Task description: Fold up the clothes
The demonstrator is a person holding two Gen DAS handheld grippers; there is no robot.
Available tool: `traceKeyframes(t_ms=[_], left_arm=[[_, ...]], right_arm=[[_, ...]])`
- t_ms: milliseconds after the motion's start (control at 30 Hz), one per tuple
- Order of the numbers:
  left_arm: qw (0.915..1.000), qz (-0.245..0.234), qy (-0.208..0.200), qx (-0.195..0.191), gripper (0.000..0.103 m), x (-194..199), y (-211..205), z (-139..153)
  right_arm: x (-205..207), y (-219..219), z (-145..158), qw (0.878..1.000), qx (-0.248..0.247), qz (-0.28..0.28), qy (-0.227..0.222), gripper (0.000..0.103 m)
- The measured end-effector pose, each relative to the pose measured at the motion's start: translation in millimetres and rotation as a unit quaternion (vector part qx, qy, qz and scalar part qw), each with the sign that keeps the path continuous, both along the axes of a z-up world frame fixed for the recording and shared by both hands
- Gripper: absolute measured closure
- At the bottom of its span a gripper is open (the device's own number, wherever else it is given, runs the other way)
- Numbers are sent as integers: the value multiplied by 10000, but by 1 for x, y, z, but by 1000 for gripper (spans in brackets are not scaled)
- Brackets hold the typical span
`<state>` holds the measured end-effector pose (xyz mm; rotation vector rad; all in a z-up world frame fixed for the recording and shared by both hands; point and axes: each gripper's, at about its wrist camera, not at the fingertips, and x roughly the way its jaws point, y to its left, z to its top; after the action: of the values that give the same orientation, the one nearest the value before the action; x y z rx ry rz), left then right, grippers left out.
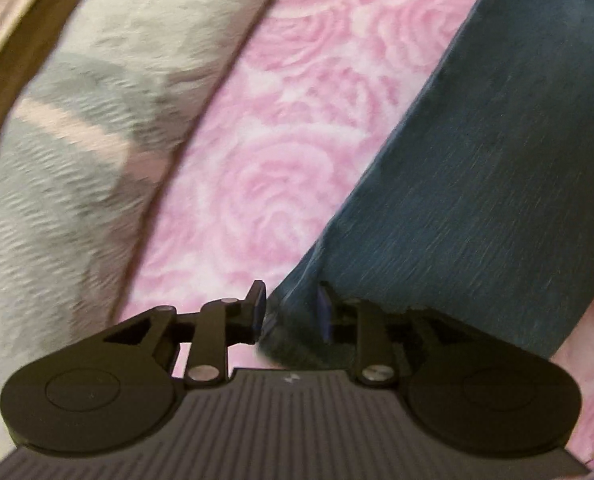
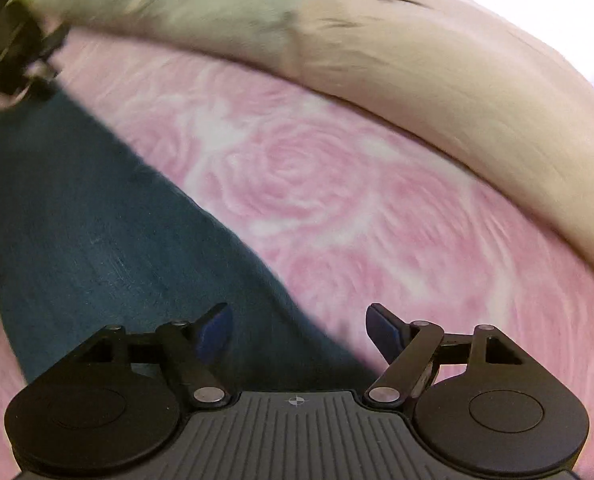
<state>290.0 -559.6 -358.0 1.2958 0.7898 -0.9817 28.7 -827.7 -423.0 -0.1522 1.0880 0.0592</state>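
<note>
Closest to us, our left gripper (image 1: 291, 312) has its jaws drawn narrow around a bunched corner of the dark teal garment (image 1: 477, 184), the fabric filling the gap between the blue pads (image 1: 260, 308). From that pinched corner the garment runs up and away as a long band, its left edge cutting a clean diagonal across the pink rose-patterned bedspread (image 1: 281, 160). Our right gripper (image 2: 299, 330) has its jaws spread wide, holding nothing; its left finger sits over the teal garment (image 2: 97, 240) and its right finger over bare pink bedspread (image 2: 337, 184), so the garment's right edge passes between them. In the right wrist view that edge climbs diagonally toward the upper left, where the left gripper (image 2: 21, 56) appears blurred at the garment's far end. Beyond that edge lies a broad open stretch of bedspread. Farther out, it ends against a pale cream pillow (image 2: 477, 100) along the far side of the bed in the right wrist view, and against a grey and white fuzzy blanket (image 1: 81, 128) with a pinkish stripe in the left wrist view. Both views are smeared by motion blur, so finer folds cannot be made out.
</note>
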Motion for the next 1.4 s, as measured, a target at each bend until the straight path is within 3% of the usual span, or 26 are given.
traceKeyframes(t_ms=[67,133,267,367,433,533,600,733,833,933,1033,1067,1100,1133,1233,1333,1400], left_arm=[[9998,104,-109,-138,79,-9,5,12],[9994,142,50,-324,79,-26,6,24],[9984,-151,443,-331,79,-79,-15,29],[9957,-571,612,-401,78,-131,-44,31],[9913,-884,818,-528,77,-172,-71,34],[9794,-1551,1073,-720,73,-243,-113,39],[9669,-2103,1177,-837,69,-291,-139,41],[9359,-3173,1242,-893,61,-372,-174,37],[9101,-3837,1320,-836,61,-424,-194,30],[8997,-4091,1376,-645,61,-444,-211,19],[8991,-4118,1410,-464,61,-454,-219,12],[9001,-4092,1440,-404,61,-456,-222,10],[9012,-4056,1486,-348,61,-457,-226,7],[9014,-4040,1525,-313,61,-458,-229,6],[8989,-4079,1574,-267,61,-457,-233,8],[8969,-4158,1490,-220,61,-456,-231,3],[8930,-4265,1403,-311,61,-457,-225,1]], right_arm=[[-31,-8,2,9984,154,-540,-66,26],[-62,-16,3,9935,299,-1096,-76,26],[-124,-49,-10,9703,661,-2272,501,26],[-165,-73,15,9570,790,-2780,244,26],[-197,-95,35,9409,800,-3287,-169,26],[-248,-135,47,8978,1010,-4249,-567,26],[-277,-161,45,8633,1292,-4828,-705,26],[-326,-204,36,7884,1935,-5745,-1049,26],[-343,-229,25,7512,2419,-5965,-1462,26],[-355,-252,9,7187,2809,-6086,-1849,26],[-370,-265,-7,6788,3320,-6209,-2088,26],[-375,-271,-10,6686,3463,-6239,-2092,55],[-380,-276,-14,6583,3605,-6267,-2095,61],[-384,-282,-15,6529,3711,-6265,-2084,63],[-390,-306,-11,6590,3822,-6160,-2003,65],[-393,-327,-11,6564,3666,-6287,-1987,65],[-389,-330,-10,6785,3555,-6156,-1853,63]])
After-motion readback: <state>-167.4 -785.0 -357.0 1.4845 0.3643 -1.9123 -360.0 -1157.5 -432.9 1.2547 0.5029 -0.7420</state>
